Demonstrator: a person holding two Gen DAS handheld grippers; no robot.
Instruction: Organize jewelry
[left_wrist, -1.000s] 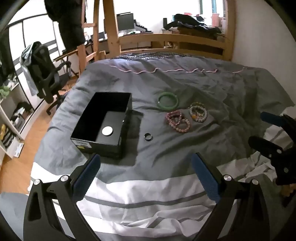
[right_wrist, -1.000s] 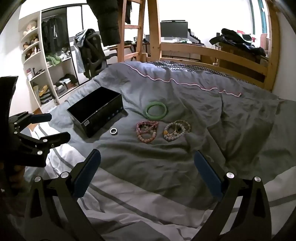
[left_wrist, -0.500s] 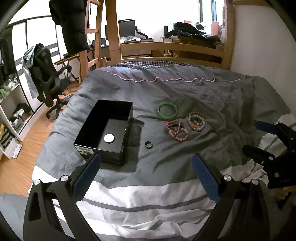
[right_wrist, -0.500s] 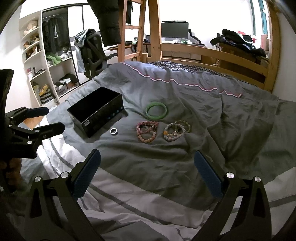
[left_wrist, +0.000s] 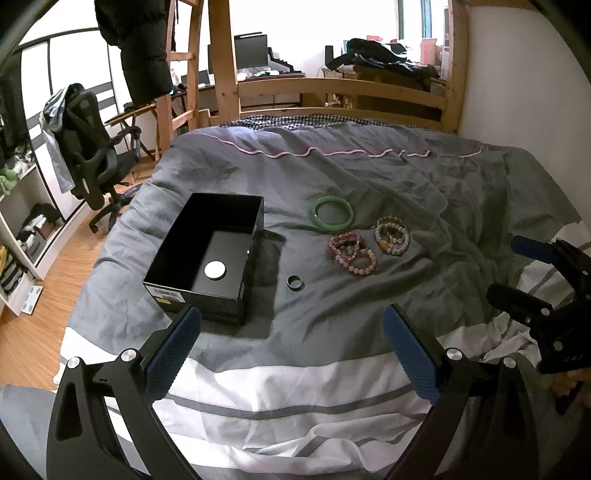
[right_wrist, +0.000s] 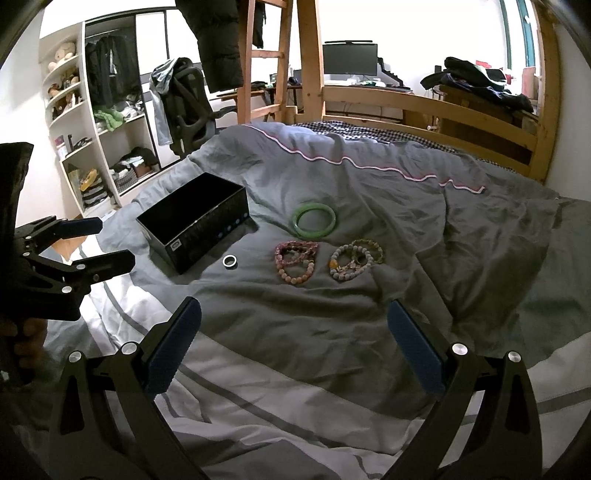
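On the grey bedspread (left_wrist: 424, 192) sits an open black box (left_wrist: 207, 258), and a small round white disc (left_wrist: 215, 270) lies on its floor. Just to the right of the box, apart from it, a small dark ring (left_wrist: 295, 283) rests on the cloth. Farther right and toward the headboard lies a green bangle (left_wrist: 333, 213), and nearer than it two heaps of beaded bracelets lie side by side: a pink heap (left_wrist: 352, 253) and a pale heap (left_wrist: 392, 235), close to each other but not clearly touching. The left gripper (left_wrist: 291, 354) hangs above the white striped part of the bedspread with its blue-padded fingers spread wide and nothing between them. The right gripper (right_wrist: 293, 347) is likewise wide apart and holds nothing, facing the bracelets from the near side. Both grippers stay well short of the jewelry.
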